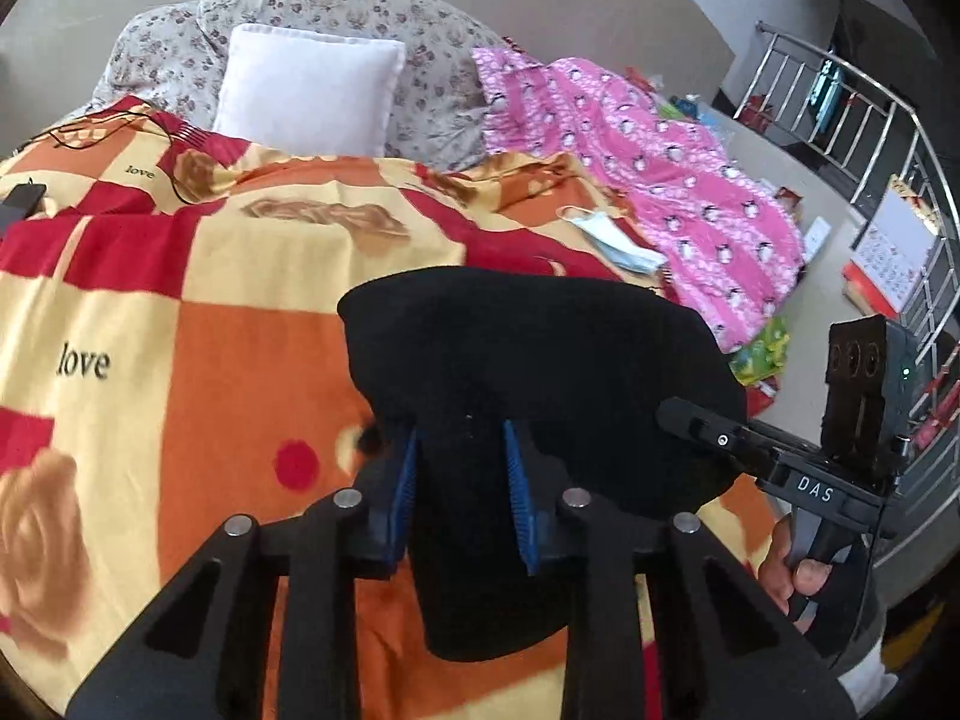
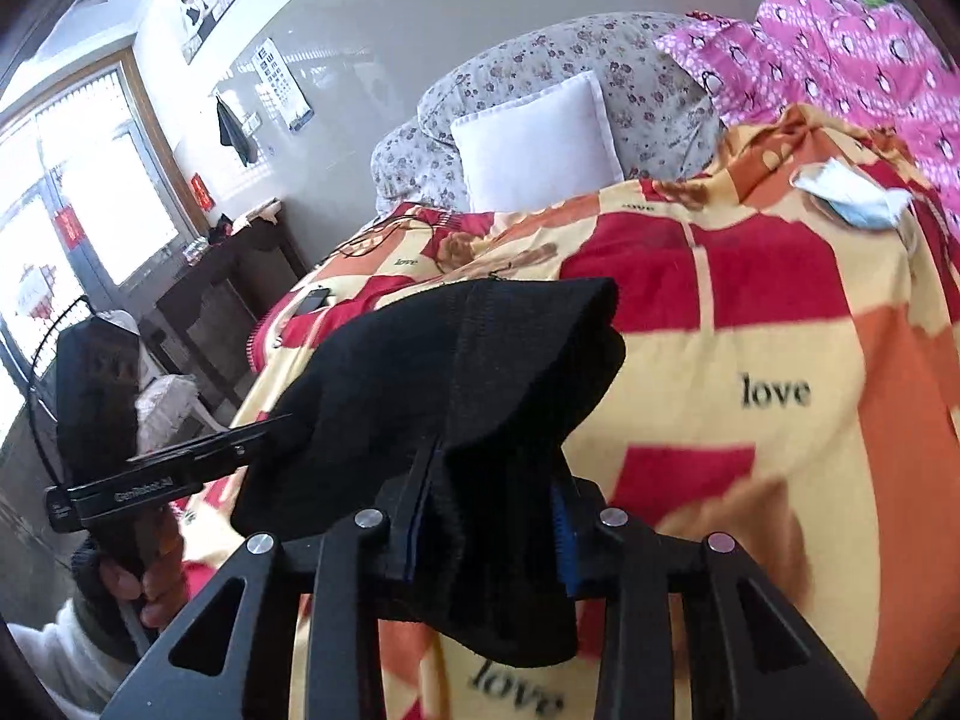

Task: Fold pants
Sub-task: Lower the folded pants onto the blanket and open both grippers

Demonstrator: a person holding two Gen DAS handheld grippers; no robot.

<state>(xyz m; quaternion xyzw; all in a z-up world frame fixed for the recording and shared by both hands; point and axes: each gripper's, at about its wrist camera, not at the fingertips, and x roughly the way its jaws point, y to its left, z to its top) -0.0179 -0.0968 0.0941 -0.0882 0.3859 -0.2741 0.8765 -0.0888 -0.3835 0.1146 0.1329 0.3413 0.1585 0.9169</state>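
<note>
The black pants [image 1: 528,360] hang bunched between my two grippers, lifted above the bed. My left gripper [image 1: 459,468] is shut on one part of the pants, black cloth filling the gap between its blue pads [image 1: 403,474]. My right gripper [image 2: 498,492] is shut on another part of the pants [image 2: 480,372]. The right gripper also shows in the left wrist view [image 1: 690,417], clamped on the cloth's right side. The left gripper shows in the right wrist view [image 2: 264,429] at the cloth's left side. The fingertips are hidden by cloth.
The bed is covered by a red, orange and yellow checked blanket [image 1: 150,300]. A white pillow [image 1: 309,90] and floral bedding [image 1: 420,60] lie at the head. A pink quilt [image 1: 660,180], a blue face mask [image 1: 612,240] and a phone [image 2: 312,300] lie nearby. A metal rack [image 1: 870,138] stands right.
</note>
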